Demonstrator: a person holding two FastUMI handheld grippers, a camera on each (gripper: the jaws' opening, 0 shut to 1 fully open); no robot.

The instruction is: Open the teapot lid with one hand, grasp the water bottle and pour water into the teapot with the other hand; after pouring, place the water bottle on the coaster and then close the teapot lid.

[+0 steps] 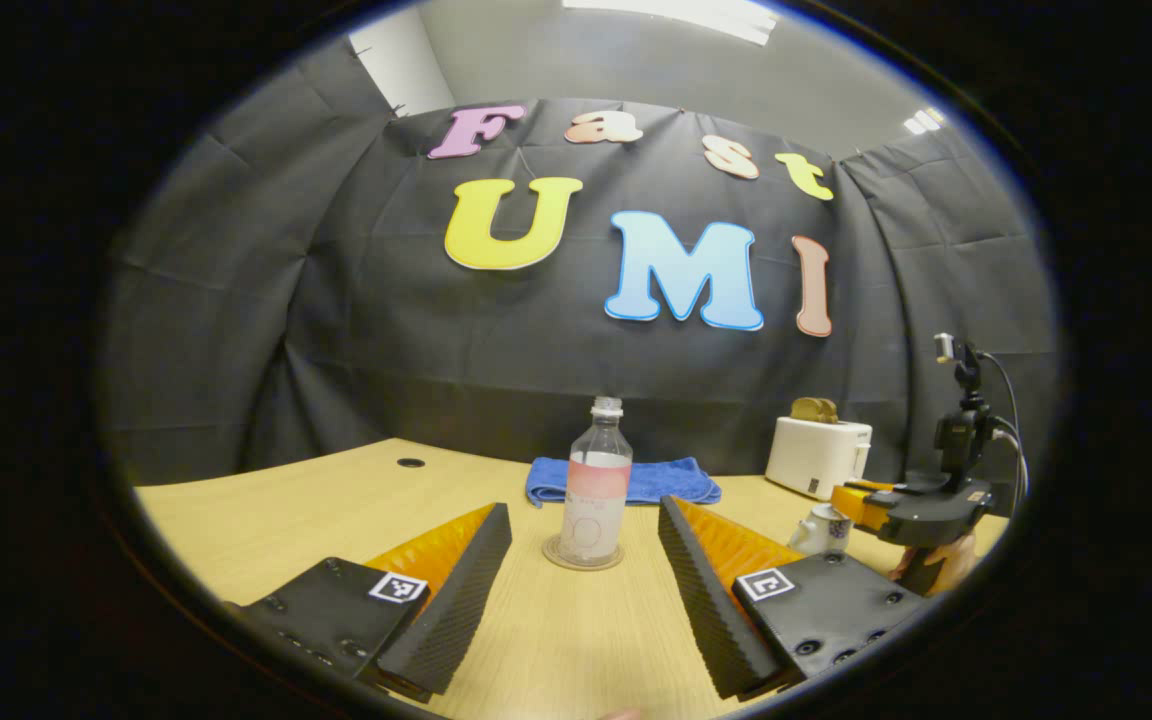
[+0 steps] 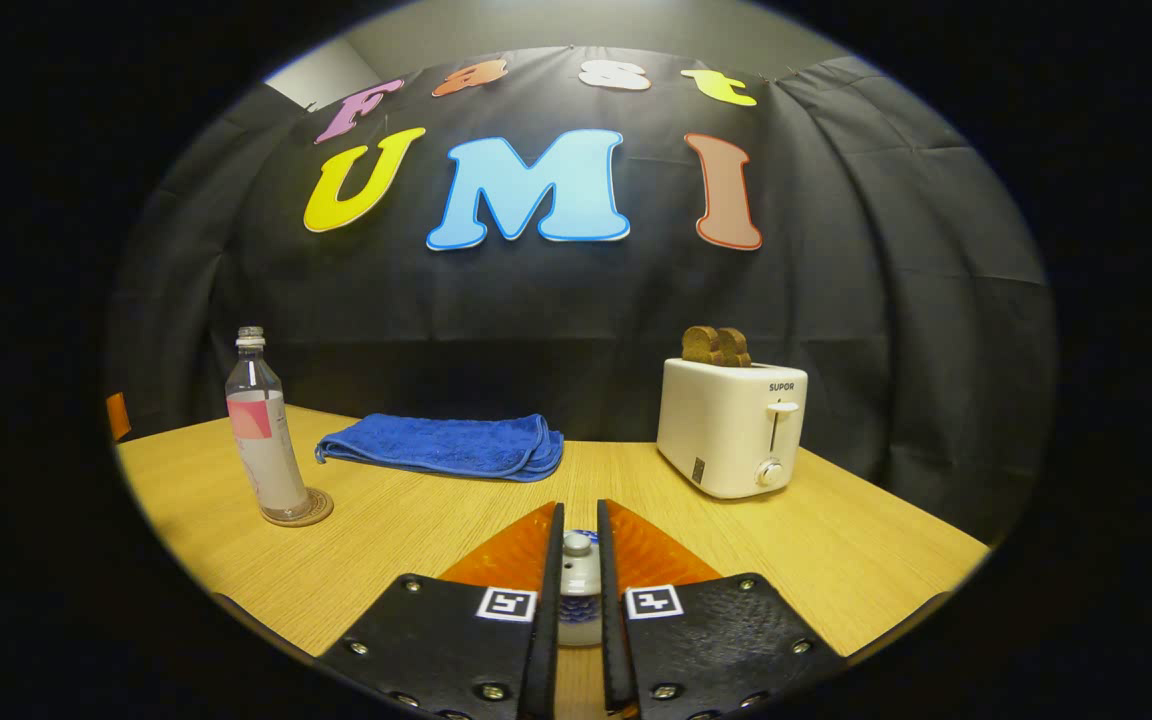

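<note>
Left gripper point(image 1: 584, 560): jaws spread wide, nothing between them, hovering low over wooden table point(image 1: 336, 500). Water bottle point(image 1: 596, 480) dead ahead, upright on round coaster point(image 1: 582, 556), apart from both fingers (cap on, pink label, looks partly filled).

Right gripper point(image 2: 576, 570): fingers nearly together, closed around knob of teapot lid point(image 2: 577, 545). Teapot point(image 2: 579, 600) body sits between and below the fingers; can't tell whether lid is seated or lifted. Same gripper seen from left gripper view at far right, held by a hand point(image 1: 946, 560), just above the small white teapot.

Elsewhere on table: folded blue towel point(image 2: 446, 445) behind the bottle, white toaster point(image 2: 731, 425) with two brown slices sticking up, back right. Bottle well left of teapot in right gripper view.
</note>
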